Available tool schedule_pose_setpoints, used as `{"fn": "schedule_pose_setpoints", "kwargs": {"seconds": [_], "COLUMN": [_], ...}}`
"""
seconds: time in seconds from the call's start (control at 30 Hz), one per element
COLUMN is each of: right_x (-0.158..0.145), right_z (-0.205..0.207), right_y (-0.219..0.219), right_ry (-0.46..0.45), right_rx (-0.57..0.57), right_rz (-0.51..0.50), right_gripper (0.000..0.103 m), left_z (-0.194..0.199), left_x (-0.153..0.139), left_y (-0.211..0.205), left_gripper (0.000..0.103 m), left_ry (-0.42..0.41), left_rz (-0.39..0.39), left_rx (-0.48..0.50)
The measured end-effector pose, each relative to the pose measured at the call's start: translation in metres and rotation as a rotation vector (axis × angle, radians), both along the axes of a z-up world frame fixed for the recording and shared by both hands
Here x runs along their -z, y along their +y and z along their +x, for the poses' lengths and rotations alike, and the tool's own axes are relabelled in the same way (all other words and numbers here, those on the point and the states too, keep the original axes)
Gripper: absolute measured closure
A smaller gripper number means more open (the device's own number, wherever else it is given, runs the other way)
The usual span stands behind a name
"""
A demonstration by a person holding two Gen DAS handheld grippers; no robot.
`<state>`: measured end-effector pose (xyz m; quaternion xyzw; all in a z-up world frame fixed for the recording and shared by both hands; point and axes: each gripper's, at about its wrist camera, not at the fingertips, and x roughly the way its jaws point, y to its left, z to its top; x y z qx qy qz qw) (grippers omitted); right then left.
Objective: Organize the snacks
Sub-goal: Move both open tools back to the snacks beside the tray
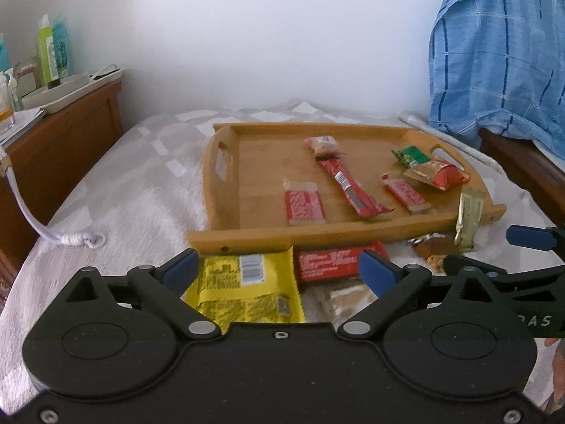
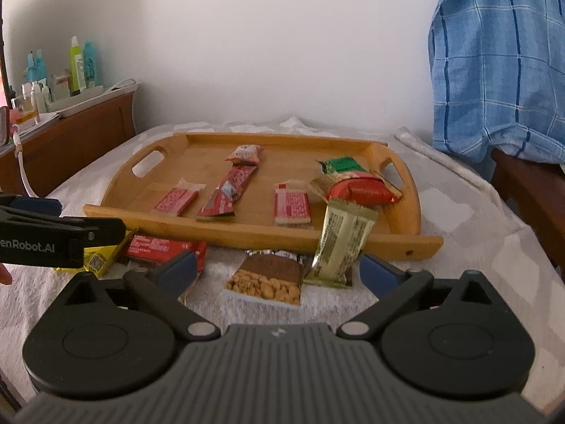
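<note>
A pale, nubbly bedspread (image 1: 116, 190) is filling the lower half of both views, and a rounded wooden tray (image 2: 406, 190) with cut-out handles is lying mid-frame on it, carrying glossy red, pink and green snack wrappers. Just below the tray's near rim, a crinkled yellow packet (image 1: 243, 289), a flat red bar (image 1: 335, 263), a peanut bar (image 2: 268, 279) and a pale gold bar (image 2: 340, 243) leaning on the rim are lying on the cloth. The left gripper (image 1: 279, 268) is hanging with jaws spread wide over the yellow packet, and the right gripper (image 2: 277, 270) is hanging equally wide apart over the peanut bar, neither gripping anything.
</note>
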<state>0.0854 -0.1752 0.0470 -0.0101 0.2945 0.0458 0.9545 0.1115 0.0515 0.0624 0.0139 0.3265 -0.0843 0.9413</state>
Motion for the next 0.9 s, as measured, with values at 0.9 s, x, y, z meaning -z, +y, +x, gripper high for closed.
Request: {"fn": "schedule_pose_setpoints", "kwargs": {"seconds": [0.9], "right_x": [0.035], "right_z": [-0.030], "right_y": [0.007], "right_ry": [0.039], "right_rx": [-0.043], "right_rz": [-0.062], "right_gripper": [0.000], "left_z": [-0.004], "left_x": [0.031], "left_y": [0.021], "left_gripper": [0.019], "left_ry": [0.048], "left_rz": [-0.011], "left_rx": [-0.042]}}
